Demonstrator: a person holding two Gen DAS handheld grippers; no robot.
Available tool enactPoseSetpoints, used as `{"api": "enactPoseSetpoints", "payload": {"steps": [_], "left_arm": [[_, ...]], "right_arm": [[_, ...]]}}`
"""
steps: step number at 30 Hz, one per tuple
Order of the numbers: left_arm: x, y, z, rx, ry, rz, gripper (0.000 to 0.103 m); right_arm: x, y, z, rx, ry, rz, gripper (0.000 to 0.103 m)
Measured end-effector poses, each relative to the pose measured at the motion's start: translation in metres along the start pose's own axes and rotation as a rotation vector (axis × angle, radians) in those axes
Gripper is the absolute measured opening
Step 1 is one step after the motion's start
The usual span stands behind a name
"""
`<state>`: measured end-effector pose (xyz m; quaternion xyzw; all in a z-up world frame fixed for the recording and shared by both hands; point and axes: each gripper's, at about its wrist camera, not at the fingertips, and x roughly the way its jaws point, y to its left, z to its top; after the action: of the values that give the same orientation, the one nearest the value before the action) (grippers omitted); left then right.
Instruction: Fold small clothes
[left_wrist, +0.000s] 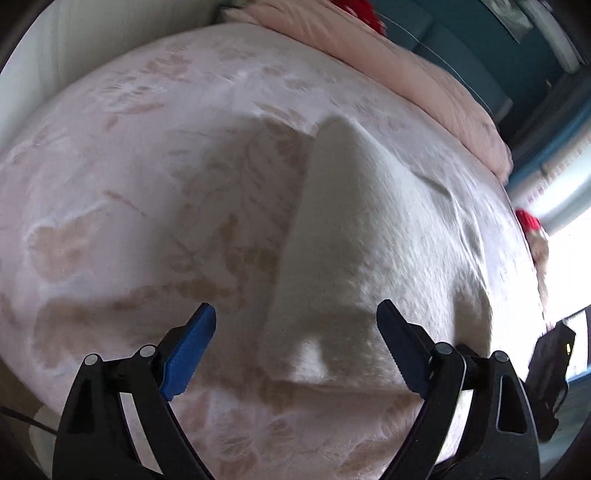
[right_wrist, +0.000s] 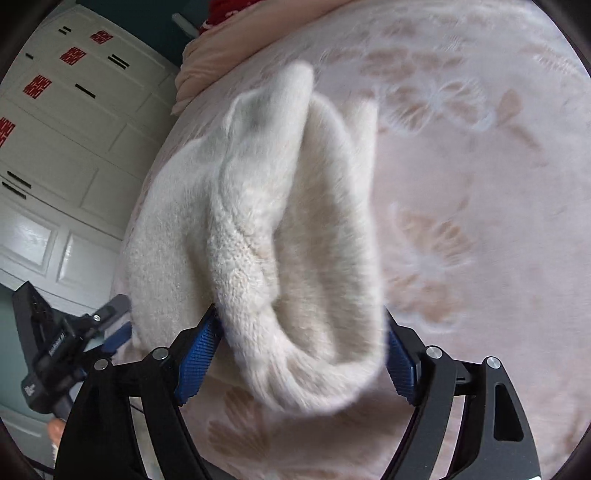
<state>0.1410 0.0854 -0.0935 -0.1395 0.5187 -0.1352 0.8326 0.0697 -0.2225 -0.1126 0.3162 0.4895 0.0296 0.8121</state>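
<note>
Now both claws gape, the left claw (left_wrist: 295, 332) above the white knit garment (left_wrist: 369, 229), the right claw (right_wrist: 303, 347) astride it.

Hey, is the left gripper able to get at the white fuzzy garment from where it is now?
Probably yes. The left gripper has its jaws open and empty, and the white fuzzy garment lies right ahead of them on the bedspread, with nothing in between.
</note>
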Motion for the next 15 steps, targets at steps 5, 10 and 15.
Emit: {"api": "enactPoseSetpoints", "payload": {"steps": [5, 10, 15], "left_arm": [[0.004, -0.024, -0.002, 0.066, 0.006, -0.014, 0.047], [-0.005, -0.042, -0.013, 0.172, -0.020, 0.141, 0.055], [-0.043, -0.058, -0.042, 0.244, -0.090, 0.188, 0.083]], "right_arm": [[-0.017, 0.027, 0.003, -0.092, -0.078, -0.033, 0.038], [-0.019, 0.035, -0.003, -0.209, -0.074, -0.199, 0.057], [-0.068, 0.037, -0.043, -0.153, -0.223, -0.328, 0.073]]}}
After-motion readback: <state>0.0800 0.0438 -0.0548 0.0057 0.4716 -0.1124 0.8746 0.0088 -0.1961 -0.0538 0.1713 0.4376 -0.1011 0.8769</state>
